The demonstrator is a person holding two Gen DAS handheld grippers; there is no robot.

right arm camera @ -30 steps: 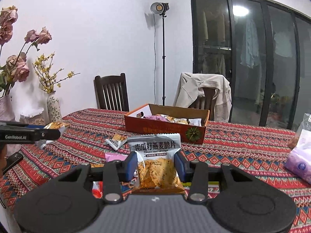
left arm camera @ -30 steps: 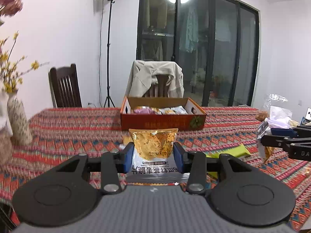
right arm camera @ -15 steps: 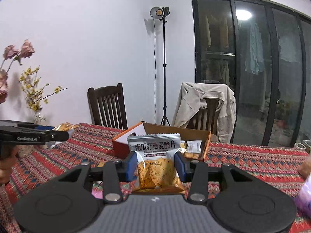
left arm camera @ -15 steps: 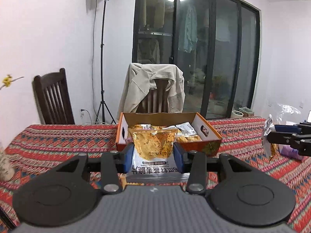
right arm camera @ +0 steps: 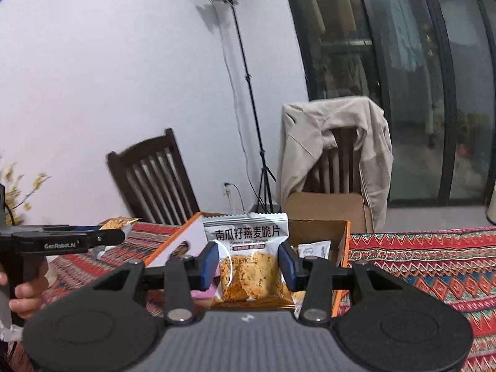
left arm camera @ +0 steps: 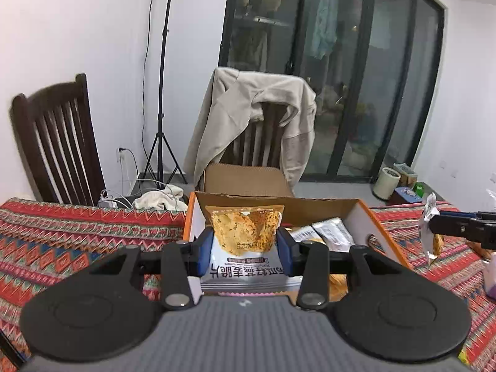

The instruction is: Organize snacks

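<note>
My left gripper (left arm camera: 245,249) is shut on a crisp packet (left arm camera: 245,241), held upside down over the open orange cardboard box (left arm camera: 384,226). My right gripper (right arm camera: 249,263) is shut on a matching crisp packet (right arm camera: 248,260), held upright over the same box (right arm camera: 342,248). The box holds several snack packets (left arm camera: 328,232). The right gripper with its packet shows at the right edge of the left wrist view (left arm camera: 434,232). The left gripper shows at the left of the right wrist view (right arm camera: 102,235).
The box stands on a table with a red patterned cloth (left arm camera: 77,241). Behind it are a chair draped with a beige jacket (left arm camera: 257,124), a dark wooden chair (left arm camera: 55,145), a light stand (right arm camera: 245,93) and glass doors.
Both grippers have moved forward with their packets, from over the open table to right over the box. The box now fills the space just beyond the fingers.
</note>
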